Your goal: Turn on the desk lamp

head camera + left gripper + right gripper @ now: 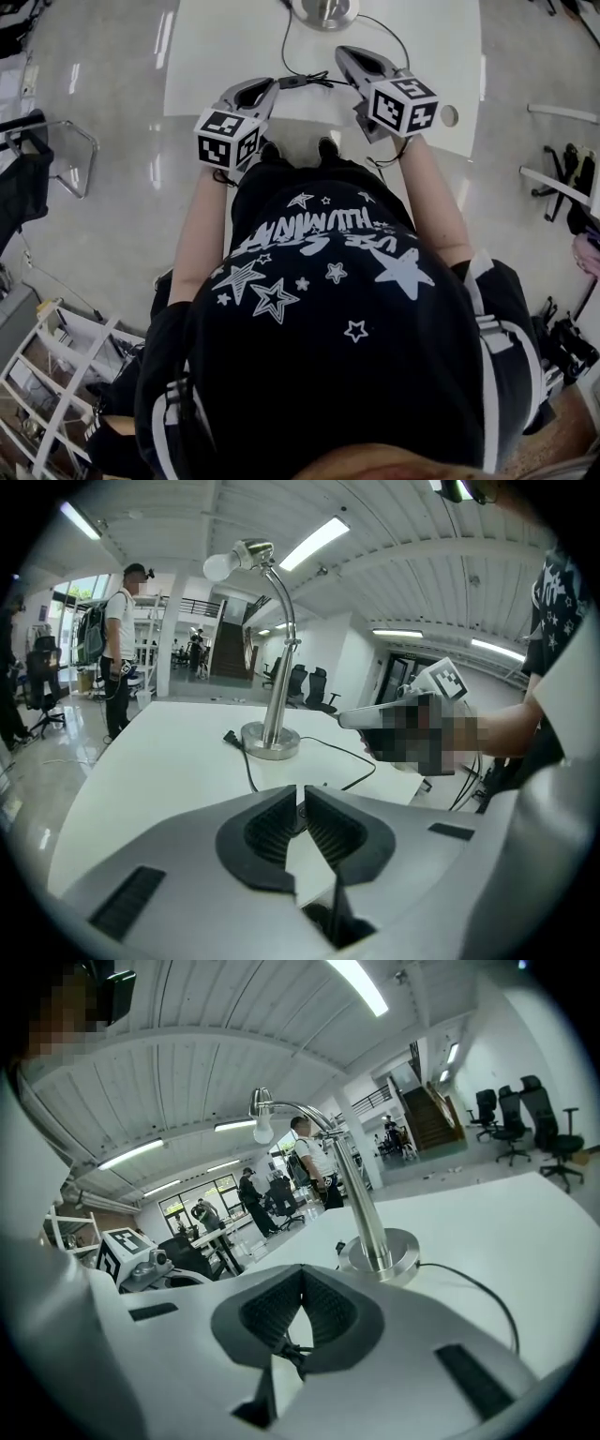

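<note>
2 tongs, the left gripper and the right gripper, hover with jaws pressed together and empty over the white table's near edge, pointed at the desk lamp at top centre, probably readied to reach its switch.

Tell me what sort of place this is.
Probably an open-plan office or lab: a white table with a desk lamp, office chairs, a staircase behind, and strip lights overhead.
</note>
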A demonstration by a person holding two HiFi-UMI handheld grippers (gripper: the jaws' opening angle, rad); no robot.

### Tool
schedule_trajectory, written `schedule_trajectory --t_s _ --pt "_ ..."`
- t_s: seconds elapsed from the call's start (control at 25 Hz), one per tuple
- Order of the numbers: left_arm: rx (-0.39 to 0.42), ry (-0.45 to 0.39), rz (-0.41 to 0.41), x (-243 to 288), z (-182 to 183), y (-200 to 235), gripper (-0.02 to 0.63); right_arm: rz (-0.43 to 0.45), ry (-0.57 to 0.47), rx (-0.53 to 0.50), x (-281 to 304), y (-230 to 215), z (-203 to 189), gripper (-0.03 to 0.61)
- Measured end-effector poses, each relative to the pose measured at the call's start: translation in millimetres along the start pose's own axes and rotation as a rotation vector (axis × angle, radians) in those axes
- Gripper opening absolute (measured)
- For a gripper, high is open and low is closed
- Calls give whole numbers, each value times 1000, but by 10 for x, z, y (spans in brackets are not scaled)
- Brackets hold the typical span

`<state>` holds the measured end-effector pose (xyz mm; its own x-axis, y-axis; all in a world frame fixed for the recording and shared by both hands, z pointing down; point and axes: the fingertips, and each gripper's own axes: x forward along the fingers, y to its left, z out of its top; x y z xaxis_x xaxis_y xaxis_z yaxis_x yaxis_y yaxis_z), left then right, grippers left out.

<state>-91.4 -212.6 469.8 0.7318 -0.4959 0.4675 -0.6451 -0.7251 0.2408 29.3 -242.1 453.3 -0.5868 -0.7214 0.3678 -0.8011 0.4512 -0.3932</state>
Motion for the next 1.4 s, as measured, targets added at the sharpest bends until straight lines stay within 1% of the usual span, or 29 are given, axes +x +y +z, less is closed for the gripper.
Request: schedule_trajectory --t_s 0.12,0.32,0.4,0.48,0.64,0.76,0.84,1.0,1.16,1.28,1.4 --pt "33 28 -60 1 -25 19 12 -45 -13 15 17 58 -3 3" --pt "67 53 -130 13 -44 90 22 -101 -22 37 78 170 -41 3" --pt "72 73 -174 47 -92 108 74 -125 -25 52 109 189 -89 3" --pt "80 99 -217 93 -159 120 106 -152 -26 64 138 188 -134 3" --pt "118 137 -278 172 -246 69 145 -211 -34 92 66 166 -198 3" --pt "143 148 -303 223 -251 30 195 -245 -44 113 -23 161 -221 3" --pt "179 168 -319 260 -270 7 212 -263 -48 124 -57 172 -244 3" --pt "259 207 -356 333 -332 -57 212 -289 -47 140 -95 232 -314 3" --pt "296 233 -397 393 -406 -127 212 -308 -52 158 -124 268 -387 3" --pt "321 246 -398 418 -460 -149 212 -315 -57 168 -154 284 -431 3" --pt "329 242 -376 434 -458 -134 212 -317 -54 176 -172 308 -468 3"
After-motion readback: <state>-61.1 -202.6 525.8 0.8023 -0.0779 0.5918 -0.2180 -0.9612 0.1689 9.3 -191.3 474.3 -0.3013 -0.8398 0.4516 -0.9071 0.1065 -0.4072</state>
